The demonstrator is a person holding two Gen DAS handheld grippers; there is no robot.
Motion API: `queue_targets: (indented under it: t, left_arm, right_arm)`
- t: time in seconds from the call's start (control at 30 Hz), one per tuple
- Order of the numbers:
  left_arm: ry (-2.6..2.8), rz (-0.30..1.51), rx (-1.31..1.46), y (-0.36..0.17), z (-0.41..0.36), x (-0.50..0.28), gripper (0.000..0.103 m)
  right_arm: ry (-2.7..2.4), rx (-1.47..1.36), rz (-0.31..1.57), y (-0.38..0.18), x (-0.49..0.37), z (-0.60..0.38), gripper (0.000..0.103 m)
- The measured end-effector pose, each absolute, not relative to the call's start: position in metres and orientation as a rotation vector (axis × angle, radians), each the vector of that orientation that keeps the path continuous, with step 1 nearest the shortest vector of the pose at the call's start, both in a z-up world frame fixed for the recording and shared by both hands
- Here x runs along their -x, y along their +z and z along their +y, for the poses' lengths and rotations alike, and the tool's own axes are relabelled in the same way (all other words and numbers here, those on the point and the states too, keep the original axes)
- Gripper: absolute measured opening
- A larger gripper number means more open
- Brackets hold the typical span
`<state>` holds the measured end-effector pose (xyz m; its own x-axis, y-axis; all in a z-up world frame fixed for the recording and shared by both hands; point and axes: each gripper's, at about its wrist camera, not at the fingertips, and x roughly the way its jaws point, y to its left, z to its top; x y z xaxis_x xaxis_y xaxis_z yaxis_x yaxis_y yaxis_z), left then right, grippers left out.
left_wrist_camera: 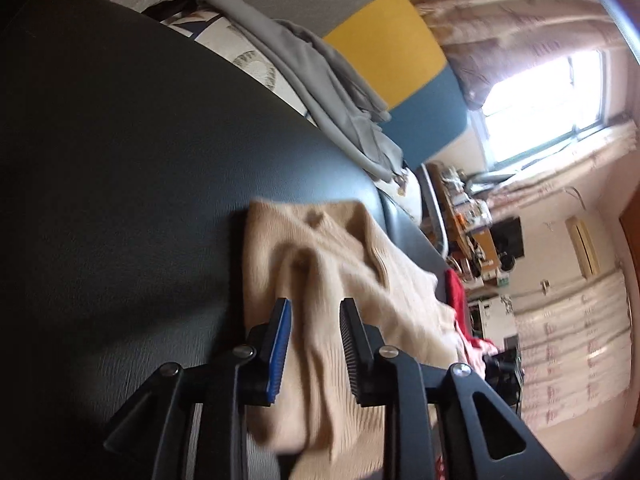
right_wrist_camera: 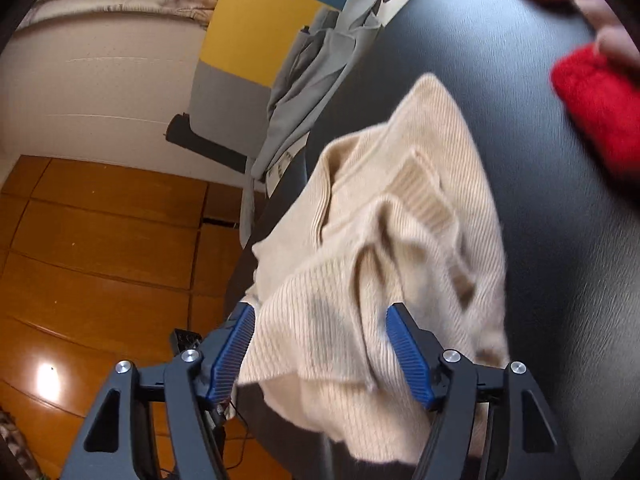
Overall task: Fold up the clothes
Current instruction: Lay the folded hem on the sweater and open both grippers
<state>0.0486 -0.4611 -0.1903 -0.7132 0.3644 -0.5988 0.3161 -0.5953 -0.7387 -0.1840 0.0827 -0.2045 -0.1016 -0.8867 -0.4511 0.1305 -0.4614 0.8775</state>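
Left gripper: jaws spread apart, a fold of the beige sweater running up between the pads; the cloth passes through the gap, but the pads do not press on it.
Right gripper: jaws spread wide, a bunched edge of the sweater lying between the blue pads; whether the cloth touches either pad I cannot tell.
Beige sweater: crumpled in a loose heap on the dark table, near its edge, ribbed knit showing; part of it hangs toward the right gripper.
Red sleeve: a person's arm just beyond the sweater, a hand partly visible at the frame edge, blurred.
Grey garment: draped at the far side of the table, apart from the sweater.
Panel behind: grey, yellow and blue blocks.
Floor: orange wood boards below the table edge.
Far background: bright window, cluttered shelves.
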Motion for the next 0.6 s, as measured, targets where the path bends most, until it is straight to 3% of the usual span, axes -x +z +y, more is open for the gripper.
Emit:
queue_targets:
  t: [0.2,0.6]
  left_arm:
    - [2.48,-1.333,1.17,-0.192,-0.444,-0.072,0.035]
    - [2.365,-1.297,1.29,-0.211,-0.426,-0.044,0.034]
  right_arm:
    - [-1.644,-1.426,-0.834,-0.211,0.176,0.064,0.077]
    - [-1.657,-1.434,-0.774,-0.217,0.169,0.053,0.078]
